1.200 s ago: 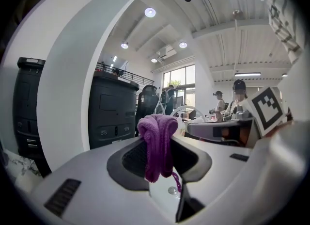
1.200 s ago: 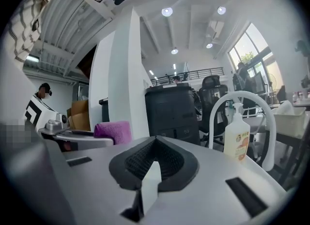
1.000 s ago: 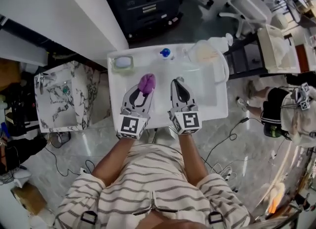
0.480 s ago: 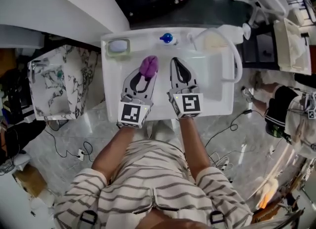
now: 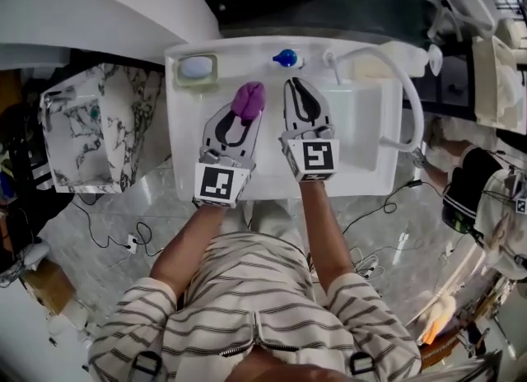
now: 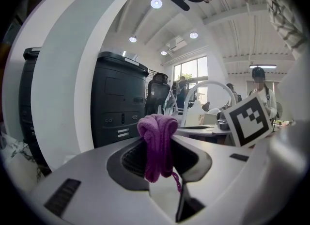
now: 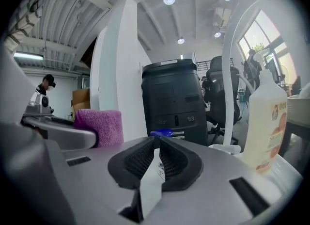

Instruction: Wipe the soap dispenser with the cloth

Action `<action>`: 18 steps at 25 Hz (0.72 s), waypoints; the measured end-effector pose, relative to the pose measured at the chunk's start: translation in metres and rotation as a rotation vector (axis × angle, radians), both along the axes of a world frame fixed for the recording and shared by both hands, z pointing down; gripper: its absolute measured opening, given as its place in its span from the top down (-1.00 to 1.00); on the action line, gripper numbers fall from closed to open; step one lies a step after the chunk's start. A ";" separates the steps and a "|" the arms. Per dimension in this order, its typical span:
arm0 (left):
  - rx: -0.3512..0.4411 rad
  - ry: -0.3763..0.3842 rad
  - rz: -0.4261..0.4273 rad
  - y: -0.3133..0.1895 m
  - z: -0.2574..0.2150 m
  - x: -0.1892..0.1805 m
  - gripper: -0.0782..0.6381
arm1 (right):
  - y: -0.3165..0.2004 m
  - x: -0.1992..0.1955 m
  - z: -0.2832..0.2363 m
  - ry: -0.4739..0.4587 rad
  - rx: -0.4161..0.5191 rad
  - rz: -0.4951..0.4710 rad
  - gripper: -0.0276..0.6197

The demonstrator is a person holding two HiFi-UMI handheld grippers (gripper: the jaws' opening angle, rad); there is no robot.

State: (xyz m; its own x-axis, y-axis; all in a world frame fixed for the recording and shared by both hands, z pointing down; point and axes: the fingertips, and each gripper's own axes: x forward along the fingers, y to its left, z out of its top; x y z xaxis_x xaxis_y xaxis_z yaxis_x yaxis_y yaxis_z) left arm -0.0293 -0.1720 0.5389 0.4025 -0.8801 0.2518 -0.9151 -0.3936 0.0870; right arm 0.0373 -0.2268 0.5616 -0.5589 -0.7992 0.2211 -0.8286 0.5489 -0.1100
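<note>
My left gripper (image 5: 247,110) is shut on a bunched purple cloth (image 5: 249,98), which sticks out past its tips (image 6: 156,124). The right gripper (image 5: 298,92) hangs beside it over the white sink (image 5: 185,158); its jaws are just opening, the tips still almost together, with nothing between them (image 7: 155,140). The soap dispenser (image 7: 264,122), a pale bottle with an orange label, stands to the right behind the curved white tap (image 5: 405,96). From above, the dispenser (image 5: 409,53) sits at the sink's back right corner, apart from both grippers.
A blue-capped item (image 5: 286,58) stands at the sink's back rim just ahead of the right gripper. A soap dish (image 5: 198,67) is at the back left. A marbled box (image 5: 86,137) stands left of the sink. A dark cabinet (image 7: 173,100) lies behind.
Both grippers have sunk and moved forward over the sink, nearer its back rim. The purple cloth stays gripped in the left one.
</note>
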 end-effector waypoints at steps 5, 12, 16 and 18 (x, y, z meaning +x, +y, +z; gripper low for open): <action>-0.004 0.003 -0.006 -0.008 0.005 -0.003 0.45 | -0.013 -0.005 0.013 -0.001 -0.007 -0.004 0.65; -0.012 0.013 -0.005 -0.011 0.012 -0.004 0.45 | -0.030 -0.011 0.028 0.014 -0.014 -0.003 0.46; -0.021 0.012 -0.018 -0.013 0.017 -0.011 0.45 | -0.037 -0.013 0.034 0.031 -0.012 0.001 0.43; -0.021 0.012 -0.020 -0.014 0.018 -0.012 0.45 | -0.040 -0.014 0.035 0.038 -0.007 0.005 0.42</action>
State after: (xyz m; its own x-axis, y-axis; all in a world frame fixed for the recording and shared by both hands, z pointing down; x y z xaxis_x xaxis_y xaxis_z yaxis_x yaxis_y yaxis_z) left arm -0.0408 -0.1862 0.5572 0.3884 -0.8825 0.2654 -0.9215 -0.3736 0.1060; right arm 0.0234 -0.2671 0.5968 -0.5459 -0.8004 0.2477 -0.8350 0.5441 -0.0821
